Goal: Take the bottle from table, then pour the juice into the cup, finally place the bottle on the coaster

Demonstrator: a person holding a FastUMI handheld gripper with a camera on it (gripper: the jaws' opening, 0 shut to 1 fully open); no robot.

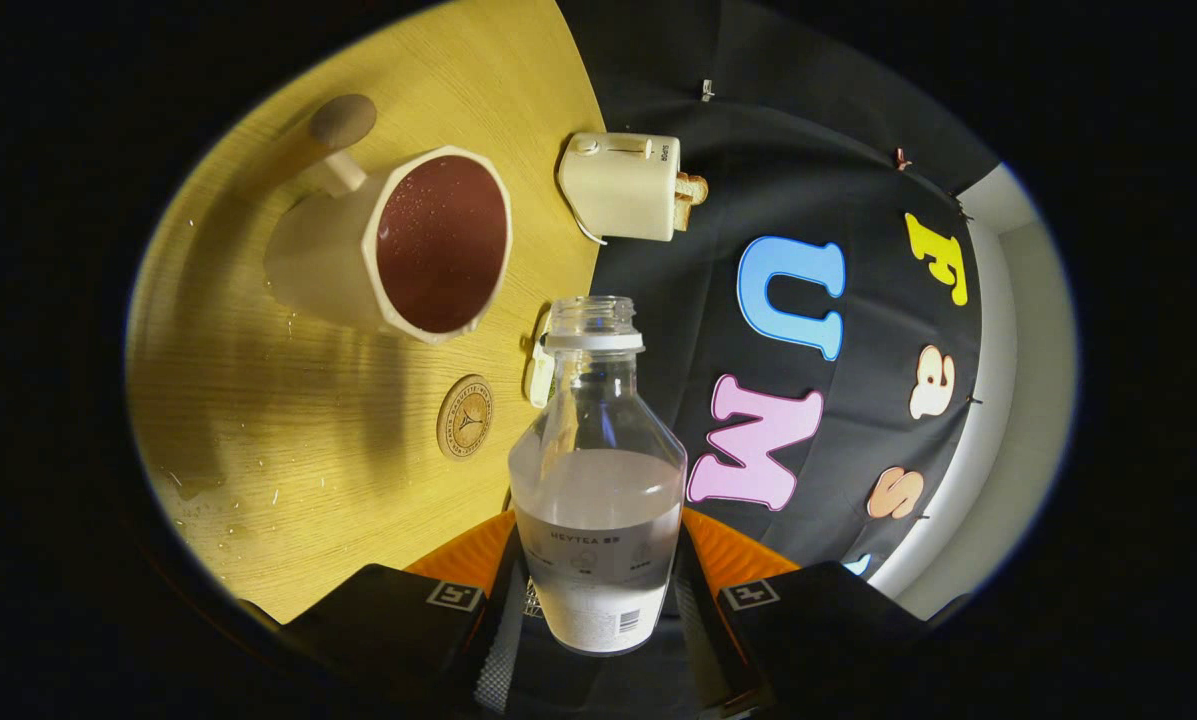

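Gripper fingers pinch the bottle, one on each side of its lower body, so it sits right between them. Cap off, open neck pointing ahead, clear liquid filling the lower part, white ring around the neck, and the white cap hanging off to one side. Whole view is tilted, the table running up one side and the booth wall along the other.

Beyond the neck, the cup stands on the table, pale and angular outside, dark red inside, with a stubby handle ending in a round brown knob. Between cup and fingers, near the table edge beside the bottle's shoulder, lies the coaster, a small brown disc, flat on the wood and bare. Farther along that edge, past the cup, sits a cream toaster with toast poking out of it. Small droplets speckle the wood near the cup and near the fingers.
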